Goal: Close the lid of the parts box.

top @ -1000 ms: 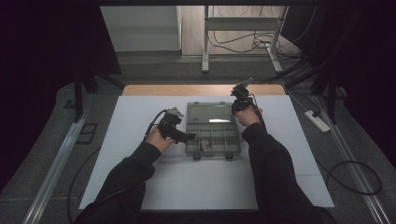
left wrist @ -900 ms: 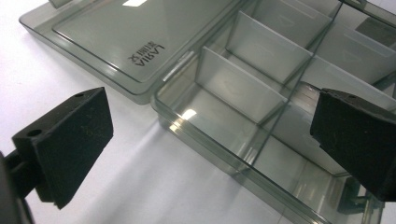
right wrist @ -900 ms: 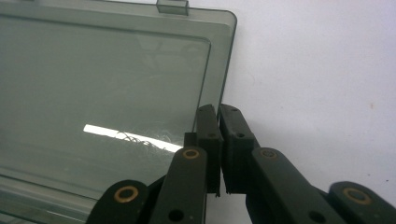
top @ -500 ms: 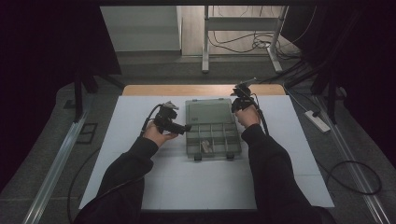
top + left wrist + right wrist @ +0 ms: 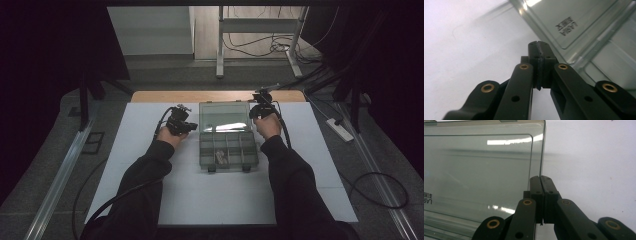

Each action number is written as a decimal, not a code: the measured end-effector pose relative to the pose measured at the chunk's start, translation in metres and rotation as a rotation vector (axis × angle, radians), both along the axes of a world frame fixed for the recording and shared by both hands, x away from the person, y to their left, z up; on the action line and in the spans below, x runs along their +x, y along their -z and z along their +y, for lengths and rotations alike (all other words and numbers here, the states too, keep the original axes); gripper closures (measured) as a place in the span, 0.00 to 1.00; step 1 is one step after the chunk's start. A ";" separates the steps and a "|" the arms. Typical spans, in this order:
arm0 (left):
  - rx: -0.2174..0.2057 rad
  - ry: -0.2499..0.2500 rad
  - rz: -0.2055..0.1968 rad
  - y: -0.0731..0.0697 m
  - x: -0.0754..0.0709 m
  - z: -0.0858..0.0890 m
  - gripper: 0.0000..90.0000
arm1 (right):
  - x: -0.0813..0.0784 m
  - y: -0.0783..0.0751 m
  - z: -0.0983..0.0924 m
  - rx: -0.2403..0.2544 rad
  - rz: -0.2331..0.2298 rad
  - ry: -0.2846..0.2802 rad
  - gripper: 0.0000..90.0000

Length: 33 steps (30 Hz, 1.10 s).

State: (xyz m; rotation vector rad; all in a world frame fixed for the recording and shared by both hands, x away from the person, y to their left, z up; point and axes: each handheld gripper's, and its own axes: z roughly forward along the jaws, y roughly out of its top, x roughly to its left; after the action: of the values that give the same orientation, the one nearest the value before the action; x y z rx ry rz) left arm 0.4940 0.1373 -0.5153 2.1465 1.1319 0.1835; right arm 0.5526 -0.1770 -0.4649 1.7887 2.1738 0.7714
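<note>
A clear plastic compartment box (image 5: 229, 150) lies open on the white sheet (image 5: 200, 200), its lid (image 5: 222, 117) folded back on the far side. Small parts (image 5: 220, 157) rest in one front compartment. My left gripper (image 5: 194, 127) sits just left of the lid; its jaws have just been closing and now stand shut with nothing between them (image 5: 539, 45), beside the lid's edge (image 5: 574, 25). My right gripper (image 5: 254, 111) is shut at the lid's right edge; its pads (image 5: 535, 185) meet right where that rim (image 5: 541, 150) ends. Whether the rim is pinched I cannot tell.
A wooden table edge (image 5: 215, 96) runs behind the white sheet. A metal stand (image 5: 220, 50) and loose cables (image 5: 250, 47) lie on the floor beyond. A power strip (image 5: 340, 131) lies on the floor at the right. Rails flank the table.
My left hand has moved from the box's left side back toward the lid's left edge, and its jaws went from wide open to shut. The right hand has stayed in place.
</note>
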 end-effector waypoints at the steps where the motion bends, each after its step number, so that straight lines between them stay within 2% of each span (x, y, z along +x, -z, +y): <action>1: 0.000 0.000 0.000 0.000 0.000 0.000 0.99 | -0.001 0.000 -0.001 0.002 -0.005 -0.002 0.99; 4: -0.004 -0.005 0.020 0.007 0.005 -0.004 0.99 | -0.003 -0.002 -0.002 0.006 -0.016 -0.003 0.99; 8: 0.010 -0.015 0.039 0.015 0.013 -0.014 0.99 | -0.006 -0.004 -0.003 0.011 -0.038 -0.005 0.99; 14: 0.025 -0.026 0.034 0.013 0.022 -0.021 0.99 | -0.012 -0.008 -0.004 0.018 -0.066 -0.011 0.99; 20: -0.040 -0.064 0.000 0.007 0.028 -0.018 0.99 | -0.020 -0.013 -0.005 0.028 -0.103 -0.023 0.99; 21: -0.045 -0.064 -0.017 0.003 0.030 -0.018 0.99 | -0.023 -0.015 -0.006 0.030 -0.113 -0.027 0.99; 22: -0.045 -0.064 -0.017 0.003 0.030 -0.018 0.99 | -0.023 -0.015 -0.006 0.030 -0.113 -0.027 0.99; 26: -0.042 -0.049 -0.058 -0.010 0.031 -0.016 0.99 | -0.030 -0.019 -0.007 0.024 -0.141 -0.040 0.99; 27: -0.053 -0.047 -0.066 -0.013 0.030 -0.015 0.99 | -0.033 -0.020 -0.007 0.022 -0.146 -0.042 0.99; 29: -0.080 -0.037 -0.073 -0.019 0.029 -0.013 0.99 | -0.039 -0.023 -0.007 0.017 -0.165 -0.051 0.99; 33: -0.092 -0.020 -0.082 -0.023 0.024 -0.012 0.99 | -0.046 -0.027 -0.007 0.001 -0.181 -0.067 0.99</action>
State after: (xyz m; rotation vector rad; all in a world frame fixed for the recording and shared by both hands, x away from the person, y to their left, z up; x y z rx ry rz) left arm 0.5184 0.1257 -0.4923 2.0290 1.0938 0.2214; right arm 0.5061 -0.1841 -0.4377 1.5860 2.1236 0.9121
